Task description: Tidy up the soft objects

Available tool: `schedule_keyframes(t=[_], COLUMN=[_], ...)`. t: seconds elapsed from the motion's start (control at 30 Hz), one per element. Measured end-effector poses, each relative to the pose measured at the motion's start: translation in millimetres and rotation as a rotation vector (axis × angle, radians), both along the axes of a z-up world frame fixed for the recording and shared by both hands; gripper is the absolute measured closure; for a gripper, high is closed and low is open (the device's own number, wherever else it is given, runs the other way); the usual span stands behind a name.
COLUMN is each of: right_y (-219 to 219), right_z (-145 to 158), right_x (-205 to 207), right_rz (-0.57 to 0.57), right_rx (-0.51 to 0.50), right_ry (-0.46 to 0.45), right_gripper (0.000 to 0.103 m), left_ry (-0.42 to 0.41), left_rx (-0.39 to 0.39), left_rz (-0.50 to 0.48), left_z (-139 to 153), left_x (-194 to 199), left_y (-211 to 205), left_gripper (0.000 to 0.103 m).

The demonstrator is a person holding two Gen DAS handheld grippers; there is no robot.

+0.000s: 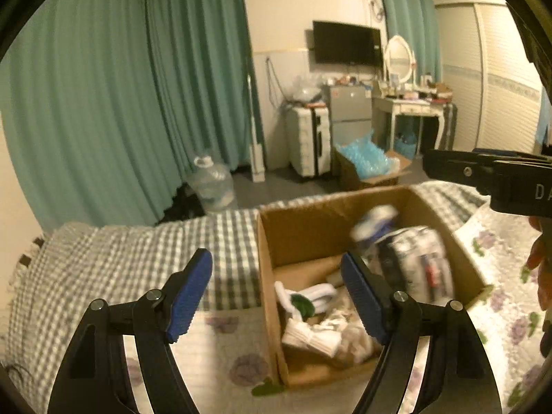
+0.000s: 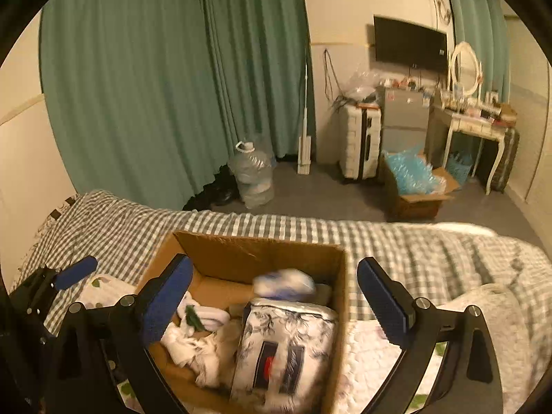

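Observation:
An open cardboard box (image 1: 296, 227) (image 2: 255, 252) sits on the bed. Inside lie a packaged floral pillow (image 1: 414, 262) (image 2: 286, 341), white socks and cloths (image 1: 314, 331) (image 2: 193, 341), and a blurred white-and-blue soft item (image 1: 376, 220) (image 2: 284, 281) in mid-air over the box. My left gripper (image 1: 276, 296) is open and empty above the box's left wall. My right gripper (image 2: 276, 307) is open and empty above the box; it also shows at the right edge of the left wrist view (image 1: 490, 176).
The bed carries a grey checked blanket (image 1: 145, 252) (image 2: 396, 241) and a floral quilt (image 1: 500, 258) (image 2: 365, 345). On the floor beyond stand a water jug (image 2: 253, 176), a suitcase (image 2: 360, 141), a box of blue plastic (image 2: 414, 186) and a dressing table (image 2: 476, 127).

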State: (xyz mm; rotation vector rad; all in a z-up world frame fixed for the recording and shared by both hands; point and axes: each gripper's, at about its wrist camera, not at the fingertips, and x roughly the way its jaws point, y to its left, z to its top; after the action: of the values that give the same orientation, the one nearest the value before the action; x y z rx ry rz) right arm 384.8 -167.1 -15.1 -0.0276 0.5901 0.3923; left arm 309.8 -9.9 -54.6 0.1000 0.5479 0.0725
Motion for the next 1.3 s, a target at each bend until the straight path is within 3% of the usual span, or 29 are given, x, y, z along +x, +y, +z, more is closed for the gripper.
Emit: schedule_keyframes(t=[0.1, 0.17, 0.4, 0.63, 0.9, 1.17, 1.3], right_y=[-8.7, -16.4, -35.0, -46.9, -59.8, -59.6, -63.2], right_z=[38.3, 62.9, 150.1, 178.6, 132.5, 47.2, -5.3], right_x=[-36.5, -59.8, -161.4, -250.4, -295.4, -269.5, -251.3], right_rz=[-0.012, -0.025, -0.043, -0.044, -0.015, -0.065, -0.088], right_rx=[-0.012, -0.006, -0.001, 0.02, 0.084, 0.056, 0.076], right_ry=[-0.07, -0.113, -0.266, -0.35, -0.374, -0.427, -0.391], right_gripper=[0.006, 0.006, 0.001, 0.0, 0.0, 0.0, 0.0], left_ry=[-0.047, -0.094, -0.305, -0.476, -0.457, -0.397, -0.337], left_rx=[0.006, 0.029, 0.058, 0.059, -0.001, 0.001, 0.031], left_rz=[-0.006, 0.0, 0.006, 0.035, 0.057, 0.093, 0.122], left_z=[27.5, 46.0, 132.5, 170.6, 142.1, 78.7, 38.0], left_x=[-26.1, -44.0, -134.9, -212.6, -243.3, -230.5, -216.4], left_y=[-5.6, -10.2, -23.1, -16.4, -16.4, -22.4, -22.1], left_gripper=[0.024, 0.013, 0.01, 0.005, 0.004, 0.004, 0.004])
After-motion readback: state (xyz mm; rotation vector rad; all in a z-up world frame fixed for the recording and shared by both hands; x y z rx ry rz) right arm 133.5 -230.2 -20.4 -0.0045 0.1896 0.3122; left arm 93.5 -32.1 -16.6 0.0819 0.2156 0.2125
